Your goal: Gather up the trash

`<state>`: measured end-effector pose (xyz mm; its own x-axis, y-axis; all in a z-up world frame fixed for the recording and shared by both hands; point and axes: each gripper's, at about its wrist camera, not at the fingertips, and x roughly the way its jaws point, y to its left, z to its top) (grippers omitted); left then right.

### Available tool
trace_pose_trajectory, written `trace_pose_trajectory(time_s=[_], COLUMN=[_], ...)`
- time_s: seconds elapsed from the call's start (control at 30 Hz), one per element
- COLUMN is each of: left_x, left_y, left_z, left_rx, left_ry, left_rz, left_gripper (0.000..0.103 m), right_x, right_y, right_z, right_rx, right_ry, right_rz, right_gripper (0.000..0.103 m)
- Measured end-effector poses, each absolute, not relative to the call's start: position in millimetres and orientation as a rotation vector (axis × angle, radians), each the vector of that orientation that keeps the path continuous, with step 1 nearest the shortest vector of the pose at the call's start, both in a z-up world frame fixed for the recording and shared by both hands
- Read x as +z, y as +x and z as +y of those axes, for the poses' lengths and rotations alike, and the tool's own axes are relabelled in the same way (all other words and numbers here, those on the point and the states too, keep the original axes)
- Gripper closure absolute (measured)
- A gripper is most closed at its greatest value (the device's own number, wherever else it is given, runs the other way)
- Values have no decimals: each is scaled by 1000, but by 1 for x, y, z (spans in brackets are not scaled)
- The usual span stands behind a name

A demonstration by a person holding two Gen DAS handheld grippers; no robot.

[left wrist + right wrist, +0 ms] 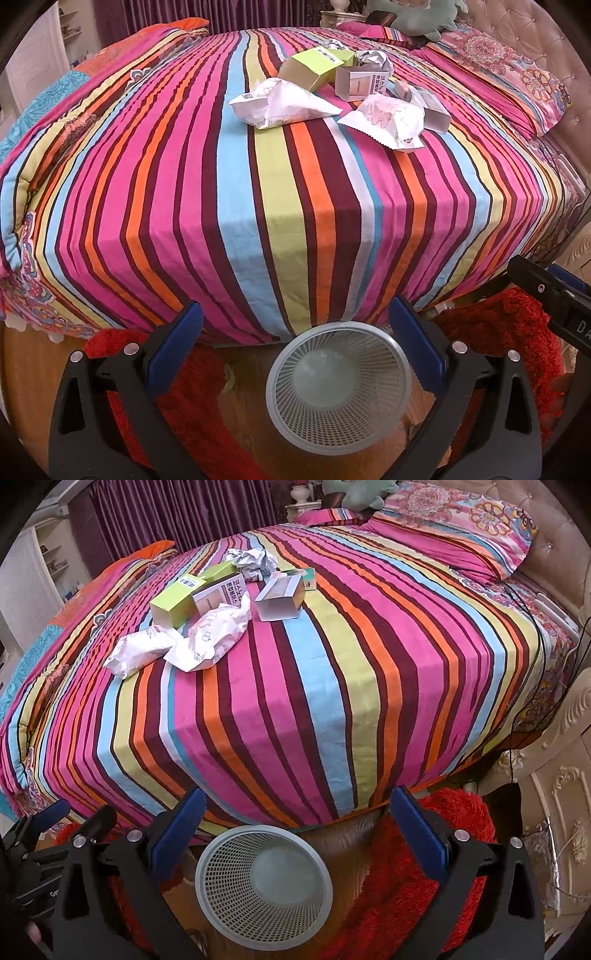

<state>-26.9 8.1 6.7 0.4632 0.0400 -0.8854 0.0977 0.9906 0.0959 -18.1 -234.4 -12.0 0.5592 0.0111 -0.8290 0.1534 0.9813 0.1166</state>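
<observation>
A pile of trash lies on the striped bed: two white wrappers (280, 105) (388, 118), a lime green box (314, 70), a pale open box (364, 83) and crumpled paper (373, 59). In the right wrist view the same wrappers (210, 638), green box (177, 603), silver open box (280, 598) and crumpled paper (253, 563) sit far up the bed. A white mesh waste basket (338, 387) (264, 882) stands on the floor at the bed's foot. My left gripper (295, 325) and right gripper (297, 812) both hang open and empty above the basket, far from the trash.
The striped bedspread (258, 203) drops over the bed's near edge. A red shaggy rug (424, 867) covers the wooden floor beside the basket. Pillows (454, 528) and a green plush toy (421, 18) lie at the headboard. An ornate cream nightstand (565, 775) stands at the right.
</observation>
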Motion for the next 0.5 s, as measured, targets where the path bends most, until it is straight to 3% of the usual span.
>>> trace_pose_trajectory(time_s=[0.5], left_x=[9], left_y=[-16], left_z=[8], left_rx=[-77], left_ry=[116], left_rz=[1083], left_gripper=[6], right_x=[-12], right_y=[-8], right_z=[-236], right_rx=[-79], right_ry=[196], right_rz=[979], right_gripper=[7])
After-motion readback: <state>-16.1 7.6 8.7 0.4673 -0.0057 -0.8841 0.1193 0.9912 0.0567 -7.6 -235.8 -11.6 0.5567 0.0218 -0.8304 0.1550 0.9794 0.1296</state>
